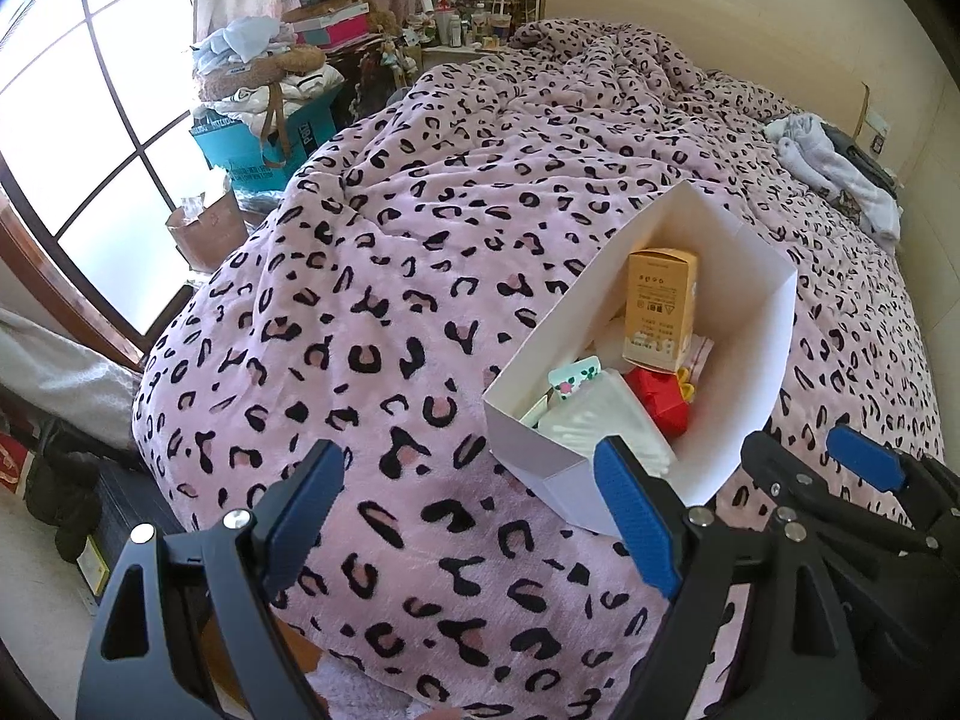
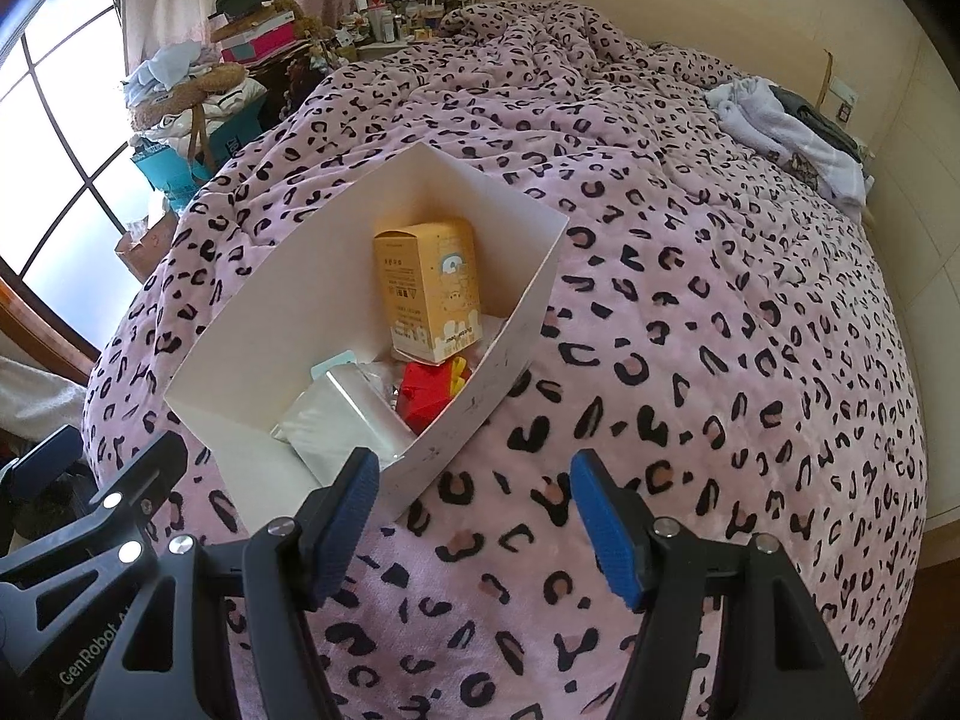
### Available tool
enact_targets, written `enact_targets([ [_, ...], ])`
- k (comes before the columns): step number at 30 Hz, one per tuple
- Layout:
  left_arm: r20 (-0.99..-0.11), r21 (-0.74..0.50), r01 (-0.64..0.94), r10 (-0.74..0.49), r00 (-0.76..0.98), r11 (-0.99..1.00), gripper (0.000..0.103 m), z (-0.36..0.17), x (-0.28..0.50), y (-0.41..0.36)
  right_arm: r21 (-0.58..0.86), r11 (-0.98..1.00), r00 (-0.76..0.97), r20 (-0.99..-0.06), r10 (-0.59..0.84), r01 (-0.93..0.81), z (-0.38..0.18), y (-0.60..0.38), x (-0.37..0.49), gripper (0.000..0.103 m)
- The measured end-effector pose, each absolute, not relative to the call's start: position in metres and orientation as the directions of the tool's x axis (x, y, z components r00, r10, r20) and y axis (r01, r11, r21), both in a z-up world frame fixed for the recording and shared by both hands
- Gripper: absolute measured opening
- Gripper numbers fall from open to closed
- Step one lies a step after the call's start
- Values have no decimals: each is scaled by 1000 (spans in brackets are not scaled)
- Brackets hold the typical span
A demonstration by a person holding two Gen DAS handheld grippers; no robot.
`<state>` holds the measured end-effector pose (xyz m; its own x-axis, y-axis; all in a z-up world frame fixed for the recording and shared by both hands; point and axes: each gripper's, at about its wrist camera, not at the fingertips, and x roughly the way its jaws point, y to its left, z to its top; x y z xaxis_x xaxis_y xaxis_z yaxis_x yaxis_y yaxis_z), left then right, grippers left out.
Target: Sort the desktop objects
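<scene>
A white open cardboard box [image 1: 756, 324] [image 2: 240, 324] lies on a pink leopard-print bedspread [image 1: 420, 276] [image 2: 720, 360]. Inside it stand an upright yellow carton [image 1: 660, 306] [image 2: 429, 294], a red box with yellow pieces [image 1: 657, 399] [image 2: 429, 393], a clear pack of cotton swabs [image 1: 606, 426] [image 2: 336, 420] and a small floral card [image 1: 573, 375]. My left gripper [image 1: 474, 516] is open and empty, just in front of the box's near left corner. My right gripper [image 2: 474, 522] is open and empty, at the box's near right corner; it also shows in the left wrist view [image 1: 840, 468].
A window [image 1: 72, 138] and piles of bags, clothes and boxes [image 1: 270, 90] stand left of the bed. A cluttered shelf [image 1: 468, 6] is at the head. Folded clothes [image 1: 840, 168] [image 2: 786, 126] lie at the bed's far right edge.
</scene>
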<state>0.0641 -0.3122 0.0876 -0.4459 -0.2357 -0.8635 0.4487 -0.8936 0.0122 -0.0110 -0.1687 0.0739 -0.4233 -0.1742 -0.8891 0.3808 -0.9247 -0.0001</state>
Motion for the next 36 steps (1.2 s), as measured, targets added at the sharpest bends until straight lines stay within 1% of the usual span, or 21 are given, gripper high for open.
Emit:
enact_targets([
  [7,-864,1,441,-223,-452,-897,87,87,61,-310,5,-927,-424,-888,-177,375,75,-165,-13,68],
  [11,-860,13,431,-230,-455,-902,87,87,59,-306,6,-929,-423,-889,-174,370,74,-162,-14,68],
  [19,-862,-10,358,-174,-477,-934,87,88,54,-306,16,-939,-426,-888,-171,342,73,-155,-14,68],
  [27,-862,37,296,-180,-474,-954,87,87,50,-302,-11,-960,-441,-890,-118,279,67,-154,-7,68],
  [36,-862,15,276,-153,-484,-961,87,85,52,-305,-48,-972,-468,-881,-67,229,69,-154,4,68],
])
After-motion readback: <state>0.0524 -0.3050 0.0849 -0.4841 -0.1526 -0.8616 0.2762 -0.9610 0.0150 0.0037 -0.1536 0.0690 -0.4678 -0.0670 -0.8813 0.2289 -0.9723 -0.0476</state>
